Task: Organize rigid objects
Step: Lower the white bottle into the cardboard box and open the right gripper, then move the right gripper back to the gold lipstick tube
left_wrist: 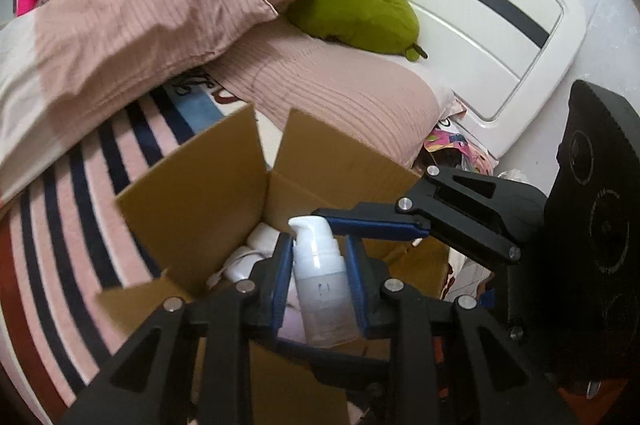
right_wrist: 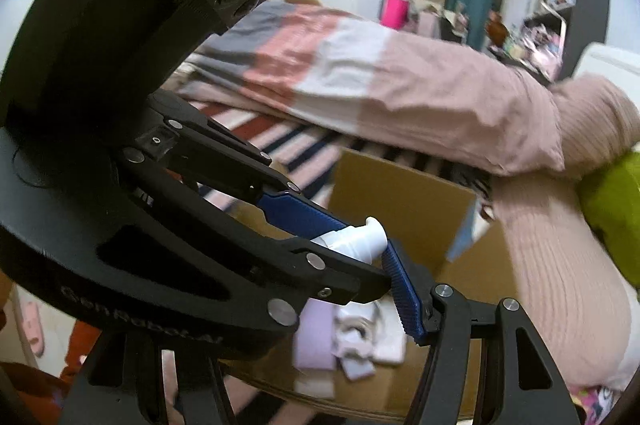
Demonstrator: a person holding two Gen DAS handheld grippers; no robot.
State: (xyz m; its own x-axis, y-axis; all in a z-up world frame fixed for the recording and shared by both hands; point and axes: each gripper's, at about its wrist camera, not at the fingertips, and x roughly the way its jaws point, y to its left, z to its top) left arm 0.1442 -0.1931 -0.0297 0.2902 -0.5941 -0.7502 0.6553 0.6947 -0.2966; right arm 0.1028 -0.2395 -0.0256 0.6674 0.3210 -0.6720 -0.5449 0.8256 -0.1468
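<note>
- Between my left gripper's [left_wrist: 320,281] blue-padded fingers [left_wrist: 282,277] stands a small frosted pump bottle with a white dispenser head [left_wrist: 320,281], upright, both pads pressed against its sides
- My left jaws are drawn in to the bottle's width and have firm hold of it
- Below the bottle sits an open brown cardboard box [left_wrist: 192,213] with its flaps raised, resting on a pink, white and navy striped blanket [left_wrist: 80,225]
- White rounded containers [left_wrist: 256,249] lie inside the box; pale lilac and white items [right_wrist: 352,341] show in the right wrist view, blurred
- My right gripper [left_wrist: 372,225] reaches in from the side, one blue finger lying just behind the pump head
- Whether my right jaws are open or closed, I cannot tell; only one finger [right_wrist: 404,289] shows in its own view, close to the white pump head [right_wrist: 360,239]
- Beyond the box lie dusty pink ribbed pillows [left_wrist: 160,9], a green plush cushion [left_wrist: 356,9] and a white headboard [left_wrist: 480,17]
</note>
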